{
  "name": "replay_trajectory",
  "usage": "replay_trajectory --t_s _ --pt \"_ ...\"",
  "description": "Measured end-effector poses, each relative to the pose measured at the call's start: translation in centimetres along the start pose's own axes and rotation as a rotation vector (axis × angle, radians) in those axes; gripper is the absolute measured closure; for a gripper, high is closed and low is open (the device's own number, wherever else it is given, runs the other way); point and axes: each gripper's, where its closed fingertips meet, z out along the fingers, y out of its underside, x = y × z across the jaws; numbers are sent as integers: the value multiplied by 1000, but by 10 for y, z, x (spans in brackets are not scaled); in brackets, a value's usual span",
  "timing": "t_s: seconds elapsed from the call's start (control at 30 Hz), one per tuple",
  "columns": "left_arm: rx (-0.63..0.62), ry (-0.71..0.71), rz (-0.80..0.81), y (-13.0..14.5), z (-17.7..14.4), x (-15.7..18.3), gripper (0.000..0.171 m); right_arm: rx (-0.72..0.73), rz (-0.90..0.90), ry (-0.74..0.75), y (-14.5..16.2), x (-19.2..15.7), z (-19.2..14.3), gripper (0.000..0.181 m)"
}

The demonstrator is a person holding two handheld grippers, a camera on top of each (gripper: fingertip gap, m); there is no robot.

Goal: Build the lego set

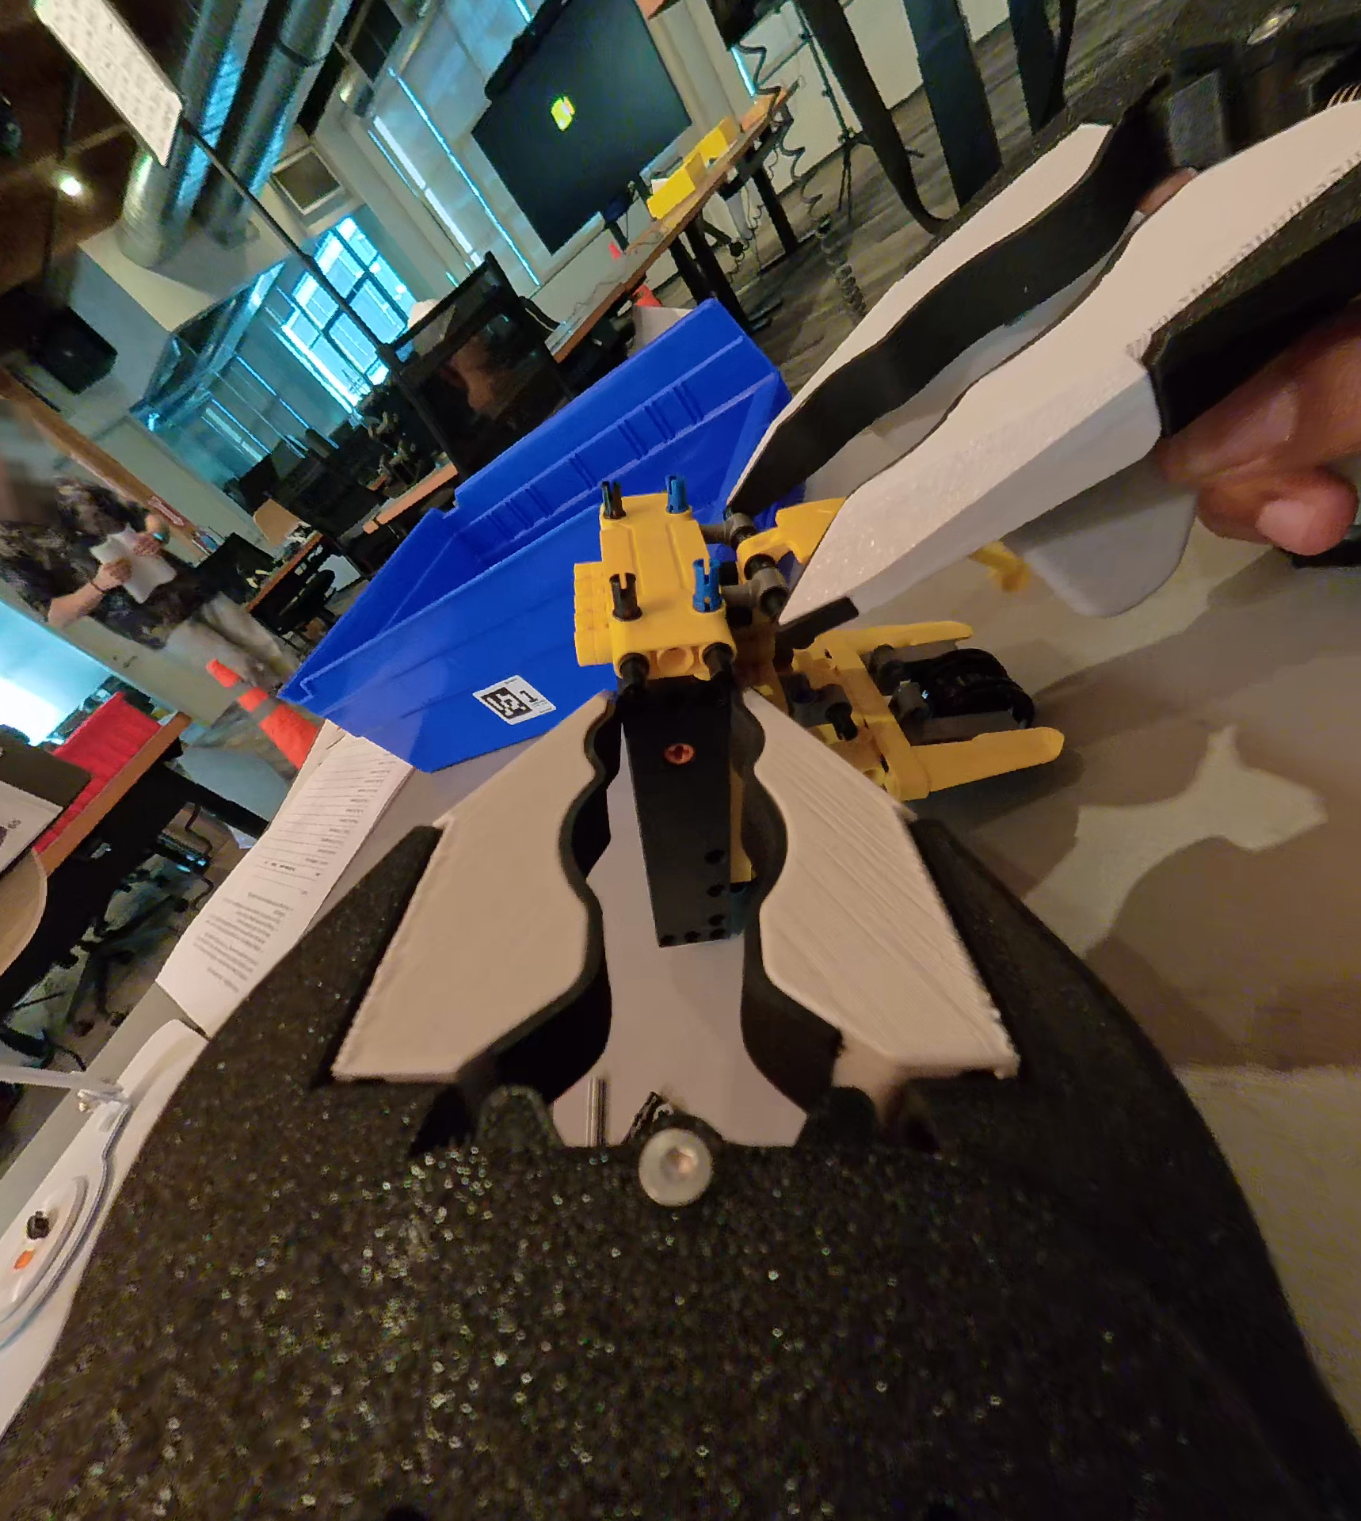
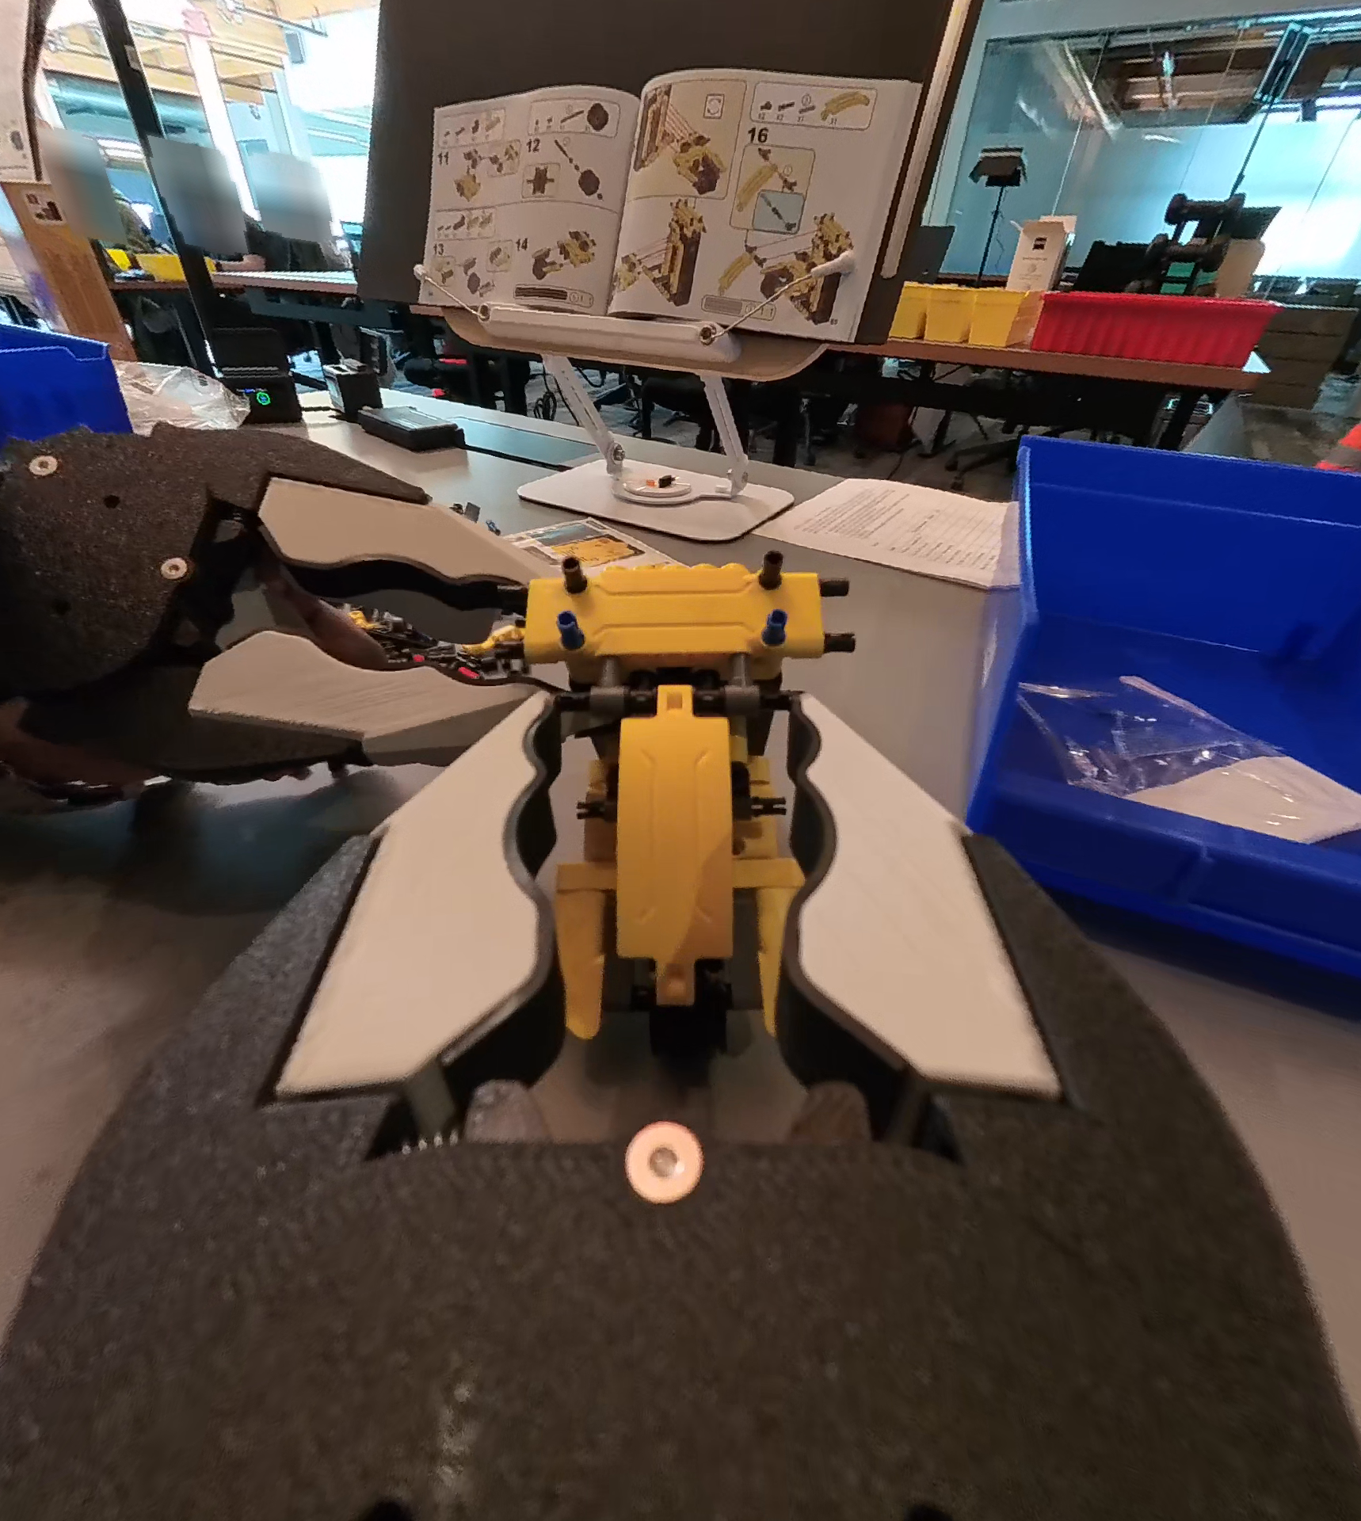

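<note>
A yellow and black brick-built model stands on the grey table, held between both grippers. My left gripper is shut on the model's upright black block, just below the yellow top block with blue and black pins. My right gripper comes in from the upper right, a hand behind it, its tips on the model's black and grey connectors. In the right wrist view my right gripper is shut around the model, fingers flanking its curved yellow panel. The left gripper reaches in from the left to the yellow top block.
A blue bin holding a clear plastic bag stands to the right, also seen behind the model. An open instruction booklet rests on a white stand behind. A printed sheet lies on the grey table. A person stands far off. Only a small space, under 4 cm, lies between the two pairs of fingers.
</note>
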Motion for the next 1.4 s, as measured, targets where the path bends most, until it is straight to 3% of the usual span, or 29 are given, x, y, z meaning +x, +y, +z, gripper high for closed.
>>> replay_trajectory --t_s 0.17,1.4 --pt "75 29 -43 -11 -6 1 144 8 16 -6 -1 1 -1 127" --pt "137 -25 -122 -14 2 -3 136 12 23 -21 -1 0 -1 126"
